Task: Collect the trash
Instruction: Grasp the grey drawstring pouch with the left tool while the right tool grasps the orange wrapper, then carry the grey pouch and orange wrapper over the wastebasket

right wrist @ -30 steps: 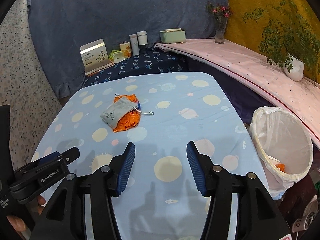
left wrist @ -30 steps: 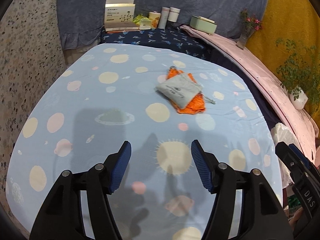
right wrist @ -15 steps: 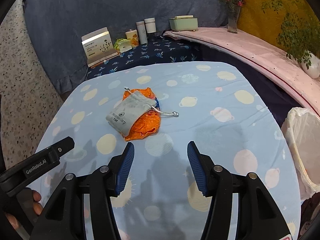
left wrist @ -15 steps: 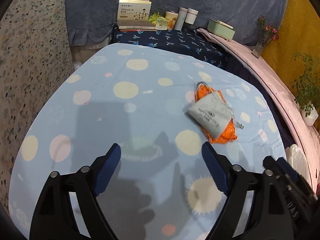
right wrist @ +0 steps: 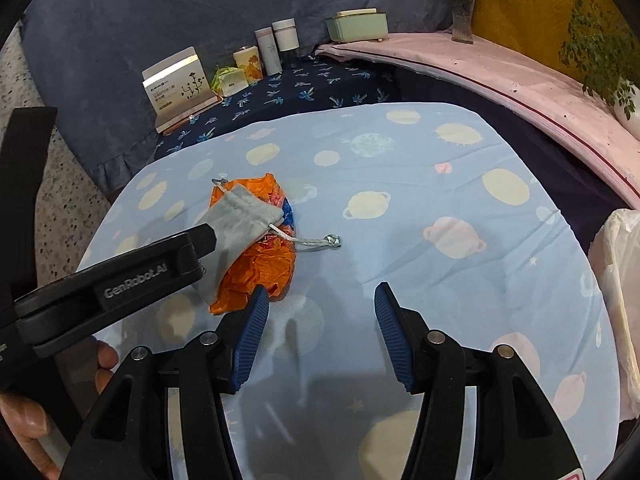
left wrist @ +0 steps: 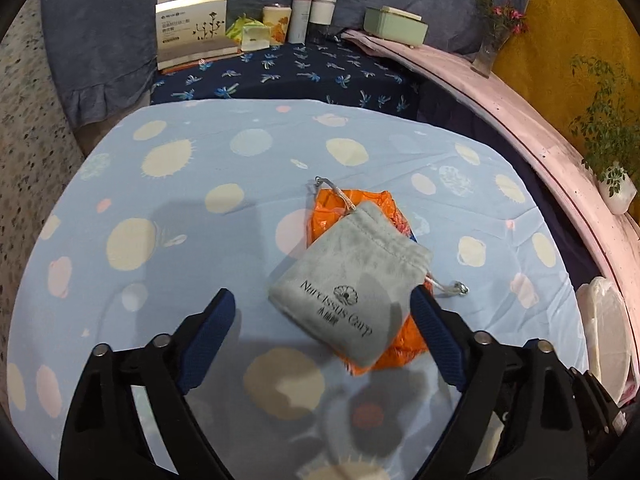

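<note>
1. We see our left hand-held gripper (left wrist: 322, 314) spread wide, its blue ribbed pads on either side of a grey velvet drawstring pouch (left wrist: 352, 282) printed with dark lettering; we cannot tell whether the pads touch it.
2. The pouch lies on top of a crumpled orange plastic wrapper (left wrist: 348, 210), which sticks out past it at 12 o'clock and at 5 o'clock in the left wrist view.
3. Both lie on a table covered by a light blue cloth with planet and sun prints (left wrist: 160, 240).
4. The pouch's silver cord (right wrist: 308, 240) trails across the cloth toward 3 o'clock in the right wrist view.
5. Our right hand-held gripper (right wrist: 320, 332) is also wide apart and holds nothing, over bare cloth just beside the wrapper, which sits at its 10 o'clock.
6. A bin lined with a white plastic bag (right wrist: 618, 280) stands past the table edge at 3 o'clock in the right wrist view.
7. At 12 o'clock, a dark blue patterned surface carries a white box with a plant drawing (left wrist: 192, 32) and two pale cylindrical containers (left wrist: 314, 14).
</note>
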Action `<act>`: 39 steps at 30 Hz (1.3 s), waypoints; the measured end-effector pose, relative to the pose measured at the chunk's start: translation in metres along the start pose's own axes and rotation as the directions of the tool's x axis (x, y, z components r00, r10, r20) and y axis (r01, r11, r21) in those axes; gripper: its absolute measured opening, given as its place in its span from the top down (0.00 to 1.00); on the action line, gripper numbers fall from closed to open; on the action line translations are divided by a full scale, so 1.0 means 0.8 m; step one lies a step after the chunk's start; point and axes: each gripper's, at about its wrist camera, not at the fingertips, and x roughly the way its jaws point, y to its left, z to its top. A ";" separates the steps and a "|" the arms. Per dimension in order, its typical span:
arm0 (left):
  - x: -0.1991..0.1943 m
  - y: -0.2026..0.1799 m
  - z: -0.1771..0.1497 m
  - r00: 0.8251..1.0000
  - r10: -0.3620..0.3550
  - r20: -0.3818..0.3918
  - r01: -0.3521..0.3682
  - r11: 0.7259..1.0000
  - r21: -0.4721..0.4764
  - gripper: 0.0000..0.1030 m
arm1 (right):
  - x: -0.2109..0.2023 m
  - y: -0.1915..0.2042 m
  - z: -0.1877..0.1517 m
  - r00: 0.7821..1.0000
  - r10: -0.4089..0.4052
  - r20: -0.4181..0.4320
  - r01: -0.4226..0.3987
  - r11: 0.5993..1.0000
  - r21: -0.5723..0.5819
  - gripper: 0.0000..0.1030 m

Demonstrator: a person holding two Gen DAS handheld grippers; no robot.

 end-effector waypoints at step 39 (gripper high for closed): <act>-0.059 -0.029 -0.048 0.994 -0.105 0.003 0.105 0.994 -0.016 0.99 | -0.072 -0.085 -0.004 0.990 -0.067 0.123 0.051 0.990 0.133 0.96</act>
